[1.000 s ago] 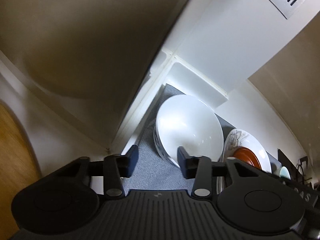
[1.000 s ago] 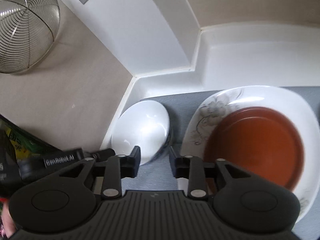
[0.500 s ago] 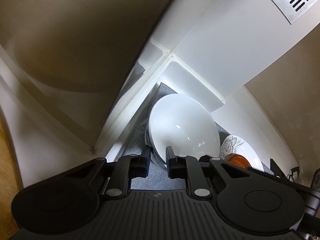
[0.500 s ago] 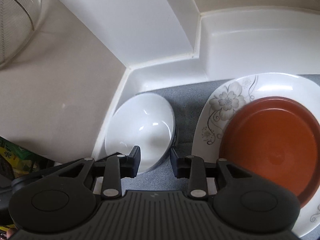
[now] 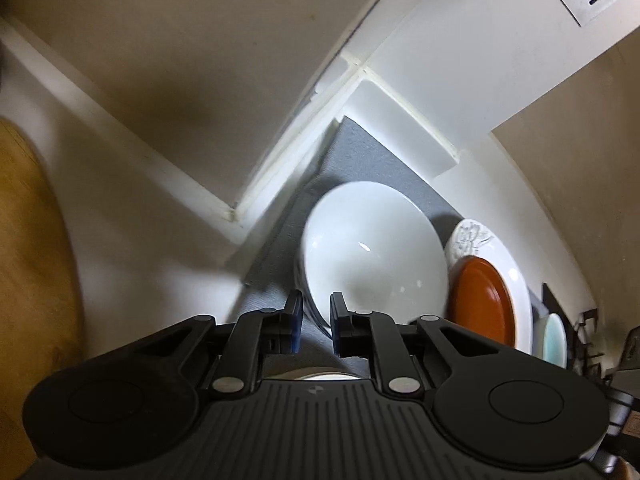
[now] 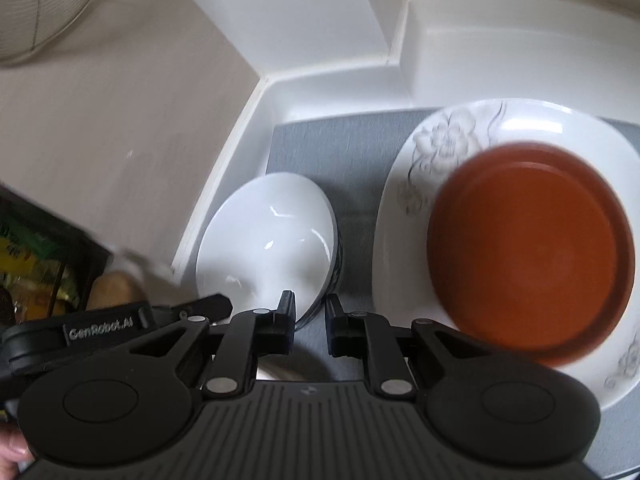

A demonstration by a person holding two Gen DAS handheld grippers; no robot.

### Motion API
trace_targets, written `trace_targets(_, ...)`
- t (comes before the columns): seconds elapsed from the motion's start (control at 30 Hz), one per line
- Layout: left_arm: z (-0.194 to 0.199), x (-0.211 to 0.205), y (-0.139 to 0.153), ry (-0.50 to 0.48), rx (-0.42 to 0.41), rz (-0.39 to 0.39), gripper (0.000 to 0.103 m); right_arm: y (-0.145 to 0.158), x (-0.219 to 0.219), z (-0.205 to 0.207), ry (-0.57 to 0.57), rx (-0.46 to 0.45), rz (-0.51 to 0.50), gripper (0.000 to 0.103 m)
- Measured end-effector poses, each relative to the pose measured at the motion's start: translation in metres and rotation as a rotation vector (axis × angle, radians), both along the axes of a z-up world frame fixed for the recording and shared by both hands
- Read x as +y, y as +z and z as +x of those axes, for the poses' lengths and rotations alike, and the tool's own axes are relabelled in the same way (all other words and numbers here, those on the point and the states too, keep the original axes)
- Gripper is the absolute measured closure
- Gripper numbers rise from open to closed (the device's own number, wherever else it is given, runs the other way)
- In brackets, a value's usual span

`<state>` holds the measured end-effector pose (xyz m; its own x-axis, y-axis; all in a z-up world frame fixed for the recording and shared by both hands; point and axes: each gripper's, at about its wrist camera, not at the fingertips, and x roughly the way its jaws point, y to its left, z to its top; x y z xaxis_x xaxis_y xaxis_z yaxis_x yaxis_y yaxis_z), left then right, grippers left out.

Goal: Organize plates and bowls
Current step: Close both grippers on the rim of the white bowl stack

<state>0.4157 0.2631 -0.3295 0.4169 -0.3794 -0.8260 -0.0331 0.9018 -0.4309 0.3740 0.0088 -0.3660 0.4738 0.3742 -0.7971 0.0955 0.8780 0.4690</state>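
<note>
While both jaws come down around the near rim of the white bowl (image 5: 372,248), I note the drawer's grey liner (image 6: 352,144) has slid further into view behind it than a second ago. Beside the bowl on that liner sits the flowered plate (image 6: 532,128) carrying the brown dish (image 6: 528,248), untouched. My left gripper (image 5: 316,320) has narrowed from wide apart and now pinches the bowl's rim between its pads. My right gripper (image 6: 310,316) is closing on the same rim, which sits between its fingers. That suggests a two-handed lift of the bowl comes next.
</note>
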Motion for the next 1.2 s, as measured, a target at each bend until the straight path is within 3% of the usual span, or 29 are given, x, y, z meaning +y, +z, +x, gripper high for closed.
trace_targets(0.27, 0.013, 0.012, 0.001, 0.065, -0.011, 0.003, 0.087, 0.002, 0.000, 0.016, -0.005, -0.024, -0.053, 0.083)
trace_targets(0.37, 0.016, 0.011, 0.001, 0.049, -0.012, 0.000, 0.091, 0.001, -0.003, 0.017, -0.019, -0.022, -0.045, 0.087)
trace_targets(0.53, 0.006, 0.006, 0.005, 0.016, -0.020, 0.053, 0.095, 0.006, 0.006, 0.006, 0.067, -0.017, -0.058, 0.087)
trace_targets(0.67, 0.001, 0.008, -0.001, 0.009, -0.001, 0.019, 0.094, 0.007, 0.006, -0.002, 0.070, -0.013, -0.052, 0.087)
trace_targets(0.77, 0.005, 0.016, -0.004, 0.034, 0.023, -0.011, 0.086, 0.009, 0.002, -0.001, 0.045, -0.019, -0.048, 0.087)
trace_targets(1.03, 0.020, 0.008, -0.011, 0.052, 0.012, 0.015, 0.085, -0.004, -0.010, 0.016, -0.020, 0.010, 0.010, 0.084)
trace_targets(1.1, 0.017, 0.009, -0.011, 0.043, 0.019, 0.007, 0.095, -0.007, -0.009, 0.016, -0.022, 0.010, 0.000, 0.088)
trace_targets(1.2, 0.012, 0.004, -0.004, 0.020, -0.009, 0.056, 0.096, -0.005, -0.009, 0.014, -0.028, -0.004, 0.011, 0.092)
